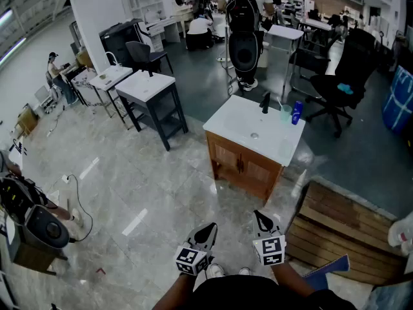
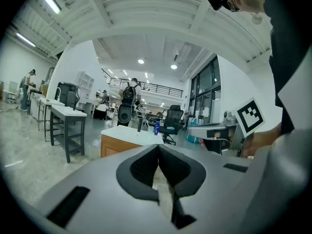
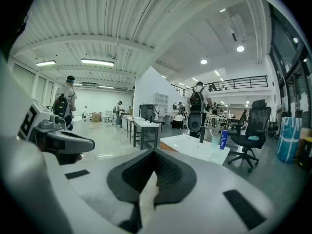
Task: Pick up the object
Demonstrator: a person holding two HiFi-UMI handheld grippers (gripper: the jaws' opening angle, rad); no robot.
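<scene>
Object not singled out by the task line; the likeliest candidates were the small things on the white surface (image 1: 245, 124) of a wooden cabinet, well apart from the person across open floor.

Noted, largest first:
- That surface, with a basin sunk in it, nothing on its near half.
- Low and close to the body, the left hand-held gripper (image 1: 206, 233) and the right hand-held gripper (image 1: 262, 221), side by side, both aimed roughly at the cabinet. Both were clenched, pads together, nothing between them.
- At the far edge of the surface, a black faucet (image 1: 265, 102).
- At the far right corner, a blue bottle (image 1: 296, 112), upright.
- Just beside it on the left, a clear cup (image 1: 286, 113).

Progress, as judged: nothing done. Left to do: close the distance, open one hand-held gripper, grasp, lift.
</scene>
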